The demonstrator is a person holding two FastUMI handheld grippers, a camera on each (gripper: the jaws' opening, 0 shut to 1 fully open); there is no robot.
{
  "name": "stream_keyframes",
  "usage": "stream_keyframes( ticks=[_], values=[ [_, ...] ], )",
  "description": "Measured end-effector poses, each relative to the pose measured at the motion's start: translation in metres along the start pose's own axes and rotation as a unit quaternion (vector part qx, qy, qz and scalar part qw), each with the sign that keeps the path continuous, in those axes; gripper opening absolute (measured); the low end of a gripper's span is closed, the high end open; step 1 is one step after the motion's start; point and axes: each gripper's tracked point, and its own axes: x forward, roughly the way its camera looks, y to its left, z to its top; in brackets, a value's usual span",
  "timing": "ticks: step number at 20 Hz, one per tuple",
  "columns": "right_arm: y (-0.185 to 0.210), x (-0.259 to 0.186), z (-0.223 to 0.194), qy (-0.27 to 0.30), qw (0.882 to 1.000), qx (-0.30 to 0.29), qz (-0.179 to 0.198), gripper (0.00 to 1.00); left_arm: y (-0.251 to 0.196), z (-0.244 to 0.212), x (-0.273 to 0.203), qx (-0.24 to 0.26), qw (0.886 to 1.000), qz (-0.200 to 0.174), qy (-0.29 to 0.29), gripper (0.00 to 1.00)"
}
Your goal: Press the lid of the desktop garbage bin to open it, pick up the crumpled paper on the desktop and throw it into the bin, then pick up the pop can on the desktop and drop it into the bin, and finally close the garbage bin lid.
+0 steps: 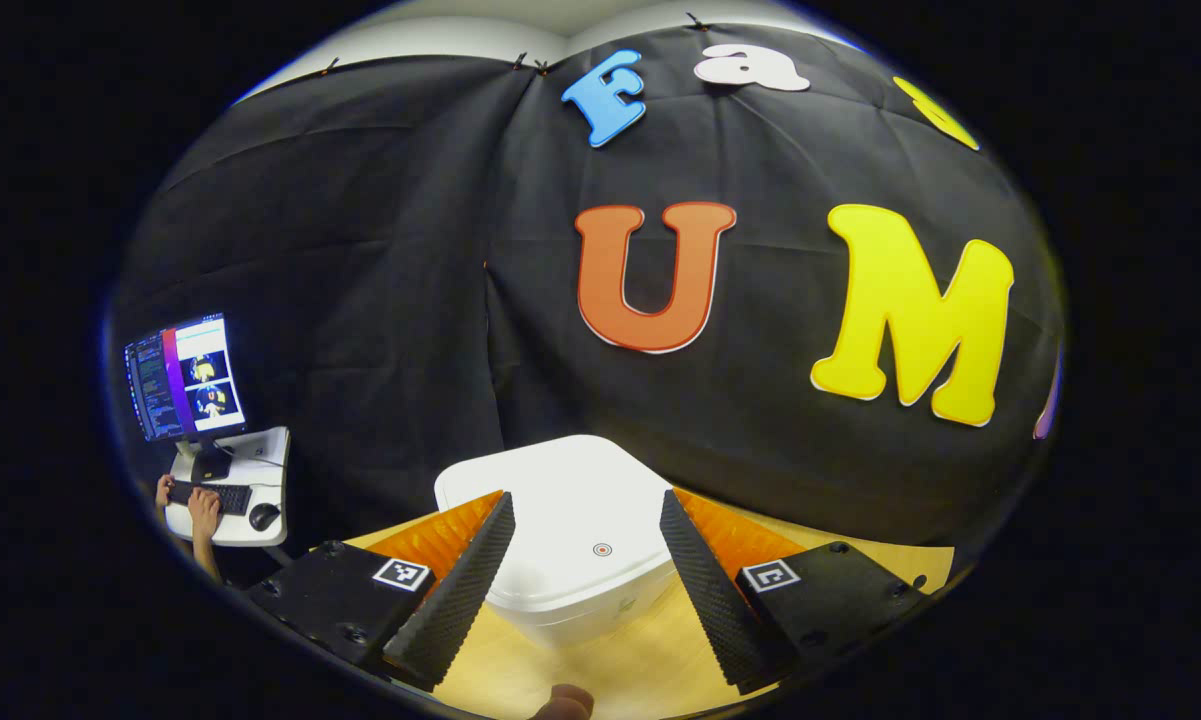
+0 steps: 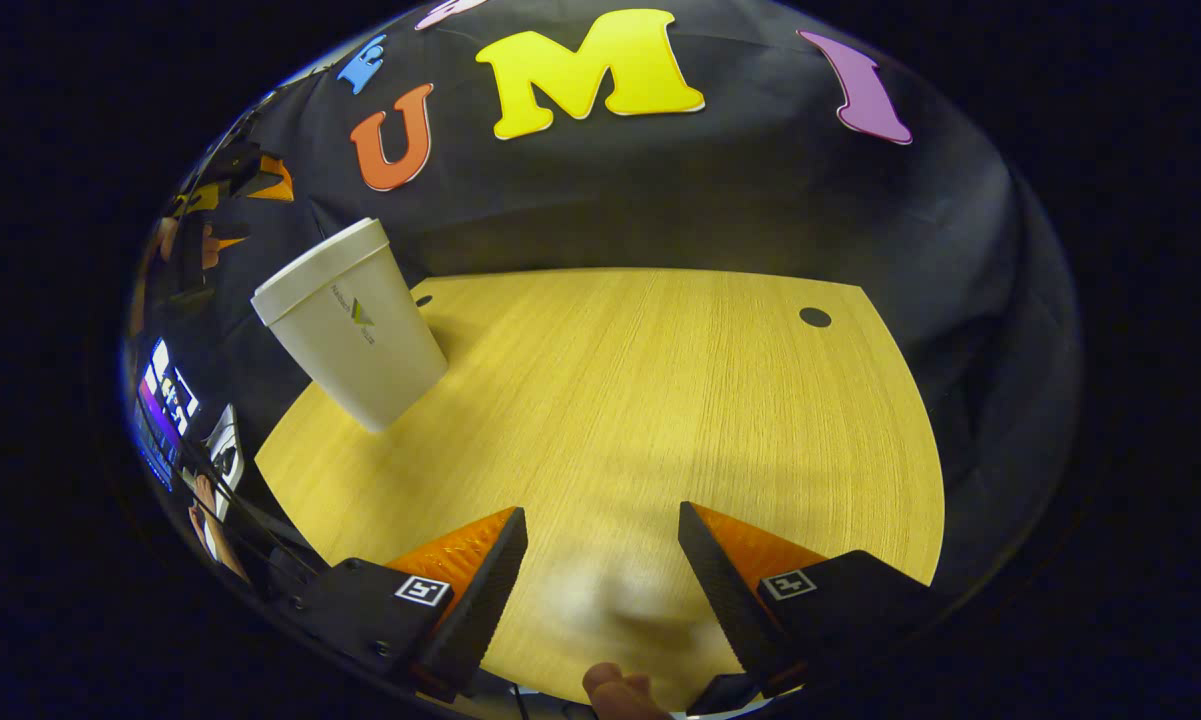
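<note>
Bin [image 1: 570,530] on table [image 1: 640,670], lid shut, dead ahead of left gripper [image 1: 585,580] | we note its fingers spread wide, flanking the lid, just above, apparently not touching | right gripper [image 2: 602,590] gaping, empty, bin far to its left | we judge left nearer for the press.

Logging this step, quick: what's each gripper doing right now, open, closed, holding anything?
Left gripper: open, empty, above the garbage bin's closed lid.
Right gripper: open, empty, over the wooden desktop.

Light wooden table [image 2: 660,400], white lidded garbage bin [image 2: 355,325] standing near its far left corner, lid shut.
</note>
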Motion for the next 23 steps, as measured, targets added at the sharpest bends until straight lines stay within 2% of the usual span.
stream_keyframes(
  ticks=[1, 2, 6, 9, 12, 13, 14, 17, 20, 23],
  values=[
    [0.005, -0.007, 0.008, -0.012, 1.0, 0.007, -0.003, 0.93, 0.0, 0.008, -0.007, 0.009, 1.0, -0.017, -0.013, 0.97],
    [0.009, -0.016, 0.017, -0.026, 1.0, 0.014, -0.008, 0.96, 0.001, 0.008, -0.016, 0.012, 0.999, -0.033, -0.018, 0.97],
    [0.027, -0.051, 0.057, -0.094, 0.994, 0.038, -0.029, 0.96, 0.006, -0.009, -0.047, 0.033, 0.995, -0.096, -0.004, 0.97],
    [0.037, -0.079, 0.087, -0.147, 0.987, 0.042, -0.055, 0.96, 0.003, -0.025, -0.073, 0.08, 0.985, -0.15, -0.03, 0.96],
    [0.051, -0.104, 0.107, -0.19, 0.978, 0.01, -0.085, 0.96, 0.006, -0.054, -0.101, 0.113, 0.973, -0.202, -0.026, 0.98],
    [0.057, -0.112, 0.114, -0.207, 0.974, -0.005, -0.093, 0.92, 0.006, -0.062, -0.107, 0.119, 0.968, -0.22, -0.025, 0.99],
    [0.066, -0.12, 0.119, -0.225, 0.969, -0.021, -0.1, 0.96, 0.003, -0.071, -0.113, 0.118, 0.964, -0.237, -0.022, 0.99],
    [0.086, -0.136, 0.122, -0.263, 0.954, -0.058, -0.129, 0.96, 0.0, -0.082, -0.124, 0.117, 0.955, -0.272, -0.029, 0.99],
    [0.101, -0.146, 0.125, -0.289, 0.945, -0.049, -0.144, 0.95, -0.006, -0.082, -0.13, 0.108, 0.948, -0.298, -0.034, 0.99],
    [0.111, -0.15, 0.133, -0.309, 0.935, -0.07, -0.158, 0.94, -0.013, -0.08, -0.13, 0.113, 0.942, -0.313, -0.043, 0.99]
  ],
)
